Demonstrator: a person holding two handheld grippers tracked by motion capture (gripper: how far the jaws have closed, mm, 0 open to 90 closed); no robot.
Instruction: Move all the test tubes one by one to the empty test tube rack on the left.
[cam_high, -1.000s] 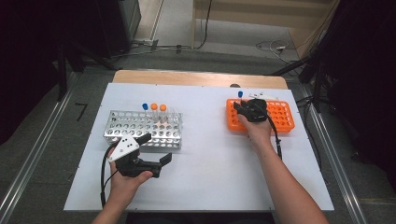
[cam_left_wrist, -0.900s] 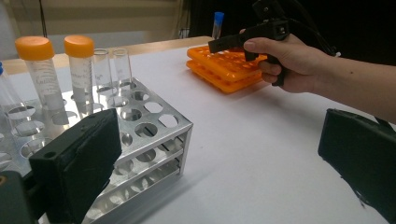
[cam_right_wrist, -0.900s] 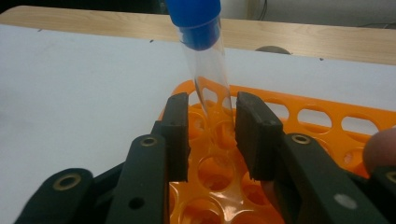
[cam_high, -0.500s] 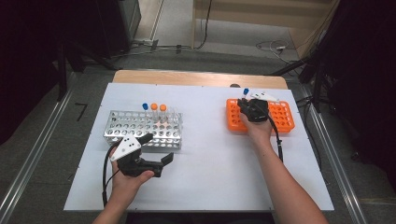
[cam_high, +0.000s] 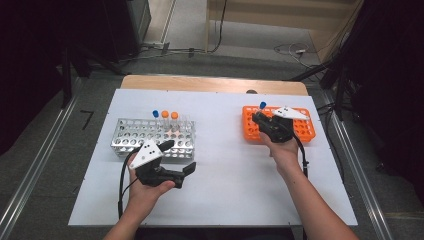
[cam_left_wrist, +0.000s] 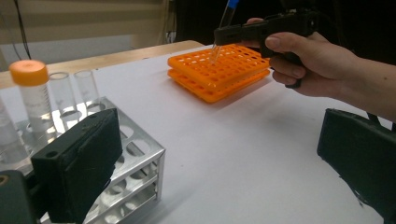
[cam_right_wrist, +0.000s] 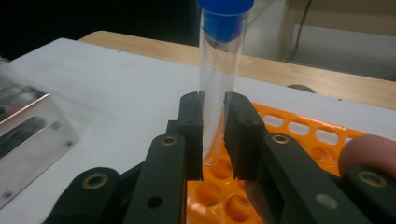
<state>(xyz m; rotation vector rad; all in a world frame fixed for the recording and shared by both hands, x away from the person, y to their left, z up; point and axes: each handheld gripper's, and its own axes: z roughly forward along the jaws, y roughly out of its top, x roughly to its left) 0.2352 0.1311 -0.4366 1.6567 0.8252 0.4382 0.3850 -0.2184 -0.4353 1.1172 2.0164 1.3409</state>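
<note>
My right gripper (cam_right_wrist: 214, 135) is shut on a clear tube with a blue cap (cam_right_wrist: 219, 70), held upright. The tube's lower end hangs just over the holes of the orange rack (cam_right_wrist: 299, 130). From above, the right gripper (cam_high: 259, 117) sits at the left end of the orange rack (cam_high: 305, 131), with the blue cap (cam_high: 262, 105) sticking up. My left gripper (cam_high: 179, 157) lies open in front of the metal rack (cam_high: 130, 137), nothing between its jaws. That rack holds one blue-capped tube (cam_high: 155, 113) and two orange-capped tubes (cam_high: 165, 114).
The left gripper view looks across the white table (cam_left_wrist: 243, 140) past a corner of the metal rack (cam_left_wrist: 140, 158) and an orange-capped tube (cam_left_wrist: 30, 88) toward the orange rack (cam_left_wrist: 219, 74). A wooden strip (cam_high: 210, 84) runs along the table's far edge.
The right gripper has risen a little and shifted slightly with the blue-capped tube in it. The left gripper has stayed where it was.
</note>
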